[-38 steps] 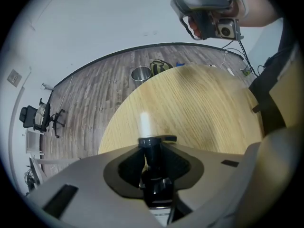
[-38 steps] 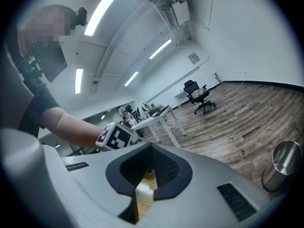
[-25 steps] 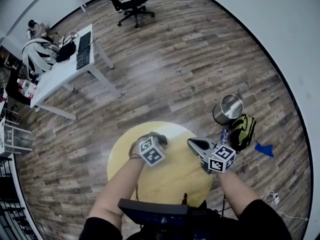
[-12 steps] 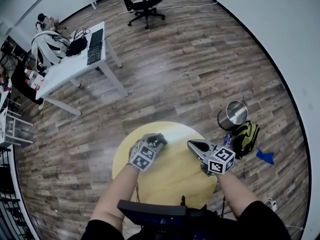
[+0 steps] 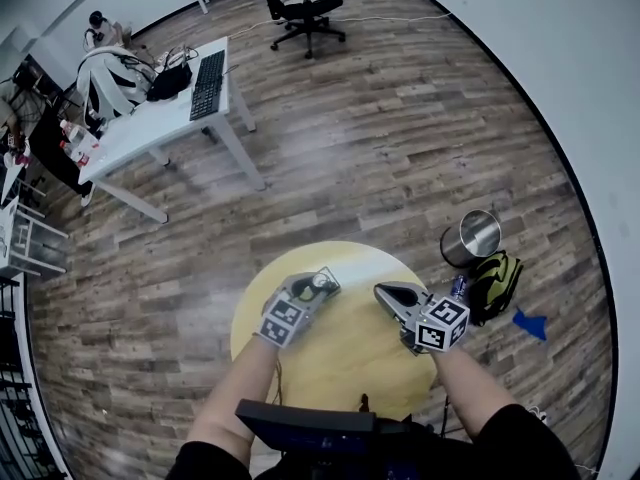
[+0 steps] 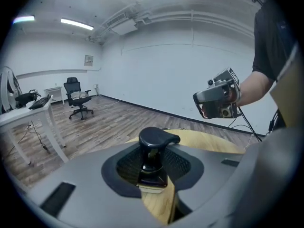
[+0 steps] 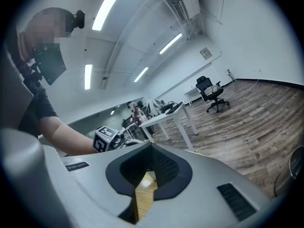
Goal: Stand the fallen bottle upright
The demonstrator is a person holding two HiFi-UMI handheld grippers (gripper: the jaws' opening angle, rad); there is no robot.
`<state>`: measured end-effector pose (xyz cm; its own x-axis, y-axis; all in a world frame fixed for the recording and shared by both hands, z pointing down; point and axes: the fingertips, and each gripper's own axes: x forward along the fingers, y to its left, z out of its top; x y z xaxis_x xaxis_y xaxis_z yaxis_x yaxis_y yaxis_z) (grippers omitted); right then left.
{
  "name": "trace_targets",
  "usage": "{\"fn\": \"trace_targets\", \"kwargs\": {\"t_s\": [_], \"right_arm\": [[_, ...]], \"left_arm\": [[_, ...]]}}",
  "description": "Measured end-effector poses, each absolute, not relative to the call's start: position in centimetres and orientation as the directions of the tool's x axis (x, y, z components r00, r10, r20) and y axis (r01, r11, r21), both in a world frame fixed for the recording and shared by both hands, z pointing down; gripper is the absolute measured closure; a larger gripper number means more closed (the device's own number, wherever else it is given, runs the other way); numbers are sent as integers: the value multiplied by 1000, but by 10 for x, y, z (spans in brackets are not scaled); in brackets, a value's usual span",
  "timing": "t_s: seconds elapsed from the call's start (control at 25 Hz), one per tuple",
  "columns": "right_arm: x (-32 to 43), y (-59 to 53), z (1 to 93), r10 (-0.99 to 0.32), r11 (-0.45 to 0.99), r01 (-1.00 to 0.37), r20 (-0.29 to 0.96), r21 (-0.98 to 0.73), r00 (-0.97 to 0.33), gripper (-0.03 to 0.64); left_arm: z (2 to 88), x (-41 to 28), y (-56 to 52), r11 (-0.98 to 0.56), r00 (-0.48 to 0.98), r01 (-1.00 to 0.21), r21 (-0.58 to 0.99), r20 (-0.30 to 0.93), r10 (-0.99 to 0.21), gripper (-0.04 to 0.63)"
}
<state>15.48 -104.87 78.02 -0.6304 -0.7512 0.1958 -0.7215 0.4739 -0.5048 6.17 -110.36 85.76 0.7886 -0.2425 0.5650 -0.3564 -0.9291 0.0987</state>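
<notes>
The small dark bottle with a black, wide-topped cap (image 6: 153, 161) sits between the jaws of the left gripper (image 5: 316, 284), whose black pads are clenched on its body just under the cap. In the left gripper view it reads close to upright, cap up, against a level-looking floor. That grip low on the neck suits the job, since it leaves the base free to meet the table. Whether the base touches the round yellow wooden table (image 5: 345, 358) I cannot tell; the bottle hangs over the table's far left part, inside the rim. The right gripper (image 5: 388, 292) hovers over the table's right side, well apart from the left, its jaws drawn together with nothing between them; only a sliver of wood shows through the slit. It is probably held off so that the left has a free path down. The table top around both tools is bare, so there is room to set down anywhere toward the centre; the far edge is the one to mind. On the floor to the right stand a shiny steel bin (image 5: 472, 238) and a green-and-black backpack (image 5: 495, 283), clear of the work.
</notes>
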Motion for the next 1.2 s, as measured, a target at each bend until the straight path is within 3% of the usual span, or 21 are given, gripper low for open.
{"fn": "trace_targets", "kwargs": {"t_s": [0.2,0.32,0.52,0.72,1.08,1.2], "right_arm": [[145,-1048,776,-745,484,-718,195,-500,-638,627],[140,-1047,773,-742,487,-719,198,-496,-640,627],[136,-1039,765,-741,491,-724,205,-485,-639,627],[134,-1035,745,-745,499,-730,200,-466,-637,627],[116,-1023,658,-753,554,-736,143,-390,-642,627],[107,-1015,617,-755,578,-736,110,-352,-646,627]], "left_arm": [[857,58,-1102,-914,779,-390,114,571,-261,442],[856,55,-1099,-906,778,-399,142,575,-253,284],[849,40,-1098,-872,750,-476,112,569,-336,229],[821,1,-1101,-796,718,-597,102,511,-473,234],[709,-46,-1069,-761,747,-635,134,356,-561,303],[661,-64,-1054,-742,756,-647,177,282,-591,354]]}}
